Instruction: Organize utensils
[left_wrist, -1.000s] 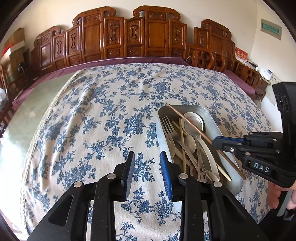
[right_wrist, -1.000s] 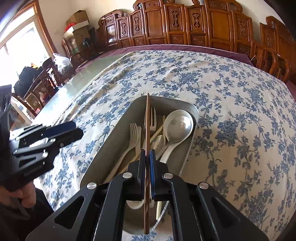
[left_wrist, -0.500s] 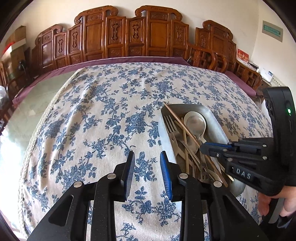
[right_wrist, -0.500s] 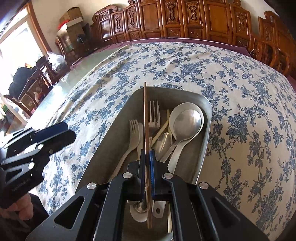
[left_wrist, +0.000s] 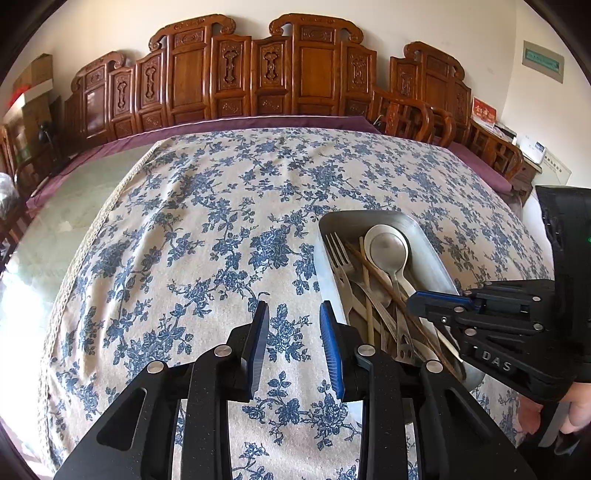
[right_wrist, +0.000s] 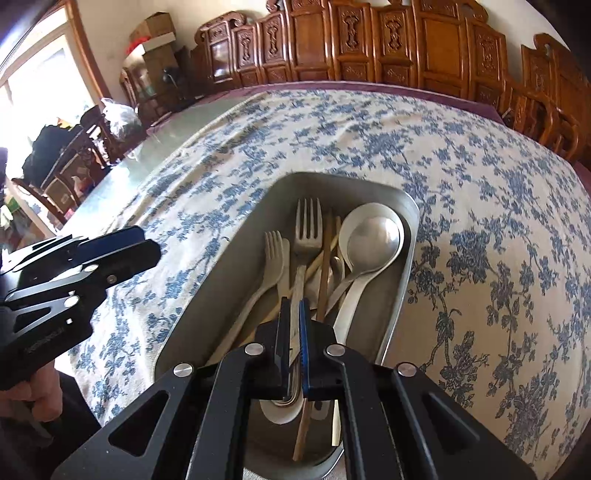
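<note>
A second ago my right gripper (right_wrist: 293, 306) carried the brown chopstick (right_wrist: 325, 273) above the metal tray (right_wrist: 236, 254); now it has come down into the tray, jaws clenched, the chopstick lying just right of them among forks and spoons. My left gripper (left_wrist: 293, 315) hovers empty, jaws apart, left of the tray.

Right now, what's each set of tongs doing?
Left tongs: open, empty.
Right tongs: closed, over the tray; whether they hold anything cannot be told.
</note>
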